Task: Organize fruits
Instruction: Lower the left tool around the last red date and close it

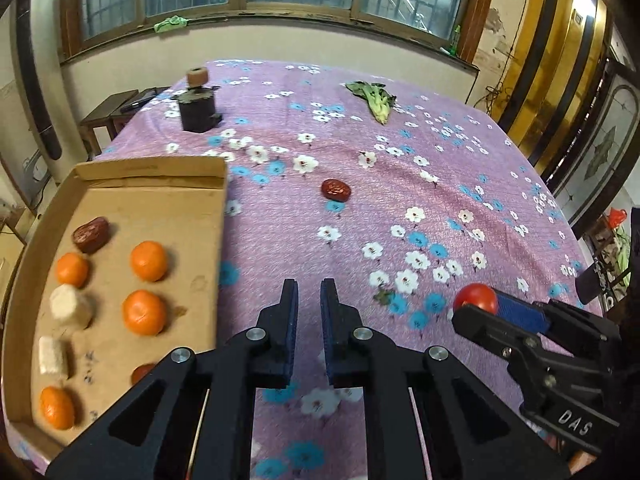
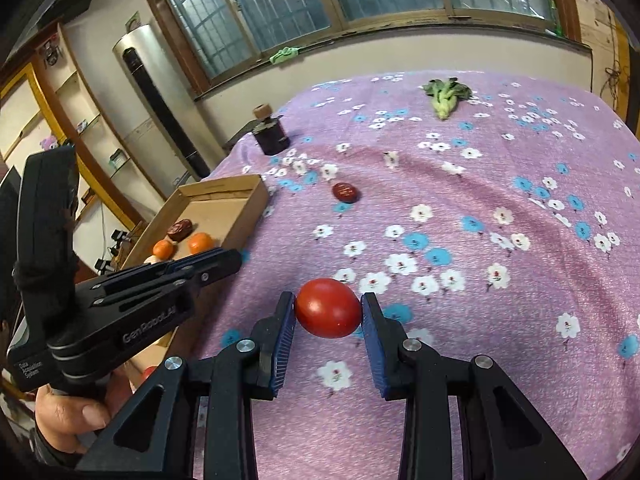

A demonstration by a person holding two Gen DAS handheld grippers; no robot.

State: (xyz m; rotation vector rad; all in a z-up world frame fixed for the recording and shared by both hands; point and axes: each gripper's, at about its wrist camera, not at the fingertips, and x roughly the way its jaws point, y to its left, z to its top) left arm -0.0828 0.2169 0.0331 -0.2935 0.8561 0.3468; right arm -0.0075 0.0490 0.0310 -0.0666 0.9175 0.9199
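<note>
My right gripper is shut on a red tomato, held just above the purple floral cloth; it also shows in the left wrist view. My left gripper is nearly shut and empty, hovering right of a cardboard tray. The tray holds several oranges, a red date and pale blocks. Another red date lies loose on the cloth.
A green leafy vegetable lies at the table's far side. A dark jar with a wooden knob stands at the far left. The table edge drops off left of the tray.
</note>
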